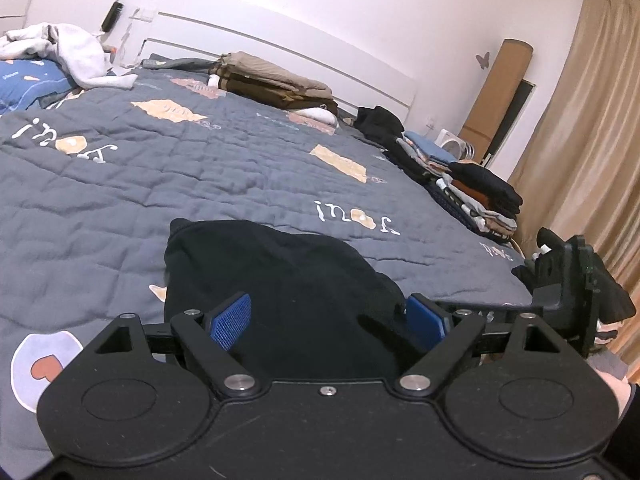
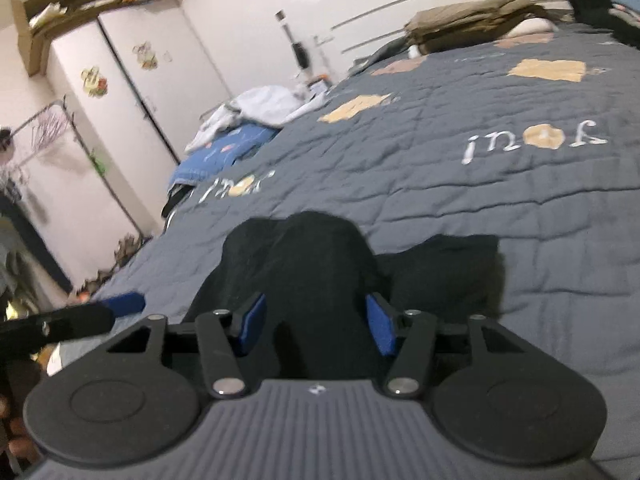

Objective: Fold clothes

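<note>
A black garment [image 1: 280, 272] lies bunched on the grey quilted bedspread [image 1: 200, 184] near its front edge. My left gripper [image 1: 328, 320] is open wide. The garment's near edge sits between its blue pads [image 1: 232, 322], and the left pad's face is bare. In the right wrist view a raised ridge of the same black garment [image 2: 320, 248] fills the gap between the pads of my right gripper [image 2: 316, 324], which is shut on it. The right gripper's body [image 1: 568, 280] shows at the right edge of the left wrist view. One left finger [image 2: 120, 304] shows at the left of the right wrist view.
Stacks of folded clothes [image 1: 480, 192] line the bed's right edge. A brown folded pile [image 1: 272, 80] sits by the headboard. White clothes [image 1: 60, 48] lie heaped on a blue pillow at the far left. A white wardrobe [image 2: 120, 92] and a beige curtain [image 1: 592, 120] flank the bed.
</note>
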The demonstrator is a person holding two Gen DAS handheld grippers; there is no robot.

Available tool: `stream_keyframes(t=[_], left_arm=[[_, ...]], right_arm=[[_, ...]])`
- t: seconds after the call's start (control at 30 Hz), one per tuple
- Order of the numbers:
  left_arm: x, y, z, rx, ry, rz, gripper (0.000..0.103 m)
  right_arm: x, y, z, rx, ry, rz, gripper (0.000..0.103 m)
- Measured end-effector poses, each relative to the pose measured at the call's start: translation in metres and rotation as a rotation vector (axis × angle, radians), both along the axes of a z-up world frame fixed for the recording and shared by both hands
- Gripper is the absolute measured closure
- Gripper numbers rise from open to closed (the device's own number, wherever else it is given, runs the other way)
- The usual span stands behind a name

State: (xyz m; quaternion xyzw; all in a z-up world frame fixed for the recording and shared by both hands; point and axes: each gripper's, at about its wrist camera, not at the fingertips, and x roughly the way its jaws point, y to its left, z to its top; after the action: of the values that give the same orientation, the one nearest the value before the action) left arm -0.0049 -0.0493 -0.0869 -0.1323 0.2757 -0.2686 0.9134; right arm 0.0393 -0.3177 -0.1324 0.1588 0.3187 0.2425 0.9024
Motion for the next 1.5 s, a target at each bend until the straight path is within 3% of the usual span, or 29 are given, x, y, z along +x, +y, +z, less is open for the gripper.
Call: stream_keyframes(t=[0.07,0.27,0.37,0.5,0.57,0.7,0.83,0.9,0.97,1.03,1.13,1.2,1.4,1.5], left_arm=[[0.000,0.000,0.001,0.000,-0.002,0.002,0.019],[0.003,0.006,0.003,-0.015,-0.001,0.024,0.019],[0.005,0.012,0.004,-0.025,0.000,0.043,0.019],[0.009,0.024,0.008,-0.062,-0.002,0.085,0.019],[0.011,0.029,0.008,-0.078,0.007,0.104,0.019],[0.016,0.028,0.004,-0.055,0.048,0.110,0.017],[0.019,0.018,-0.006,0.039,0.093,0.115,0.017],[0.020,0.018,-0.010,0.057,0.120,0.128,0.017],[0.021,0.020,-0.014,0.074,0.136,0.145,0.017],[0.021,0.022,-0.016,0.083,0.141,0.156,0.018],[0.021,0.022,-0.017,0.084,0.150,0.160,0.018],[0.020,0.022,-0.018,0.083,0.154,0.160,0.018],[0.019,0.019,-0.018,0.093,0.148,0.155,0.018],[0.019,0.017,-0.017,0.086,0.144,0.156,0.018]], right_arm=[[0.000,0.002,-0.002,-0.019,0.009,-0.014,0.081],[-0.009,0.008,0.014,-0.013,-0.046,0.012,0.091],[-0.021,0.028,0.028,-0.097,-0.130,0.104,0.092],[-0.046,0.072,0.031,-0.317,-0.228,0.338,0.092],[-0.052,0.090,0.026,-0.353,-0.200,0.447,0.092],[-0.056,0.103,0.014,-0.385,-0.133,0.520,0.088],[-0.051,0.075,0.039,-0.263,-0.109,0.500,0.079],[-0.047,0.058,0.054,-0.189,-0.095,0.487,0.069],[-0.041,0.028,0.063,-0.085,-0.116,0.397,0.056],[-0.032,-0.005,0.068,0.016,-0.143,0.267,0.052],[-0.017,-0.037,0.048,0.047,-0.101,0.064,0.051],[-0.010,-0.042,0.030,0.042,-0.067,-0.002,0.051],[0.001,-0.026,0.002,-0.026,-0.031,-0.002,0.051],[0.003,-0.016,-0.001,-0.013,-0.041,0.025,0.051]])
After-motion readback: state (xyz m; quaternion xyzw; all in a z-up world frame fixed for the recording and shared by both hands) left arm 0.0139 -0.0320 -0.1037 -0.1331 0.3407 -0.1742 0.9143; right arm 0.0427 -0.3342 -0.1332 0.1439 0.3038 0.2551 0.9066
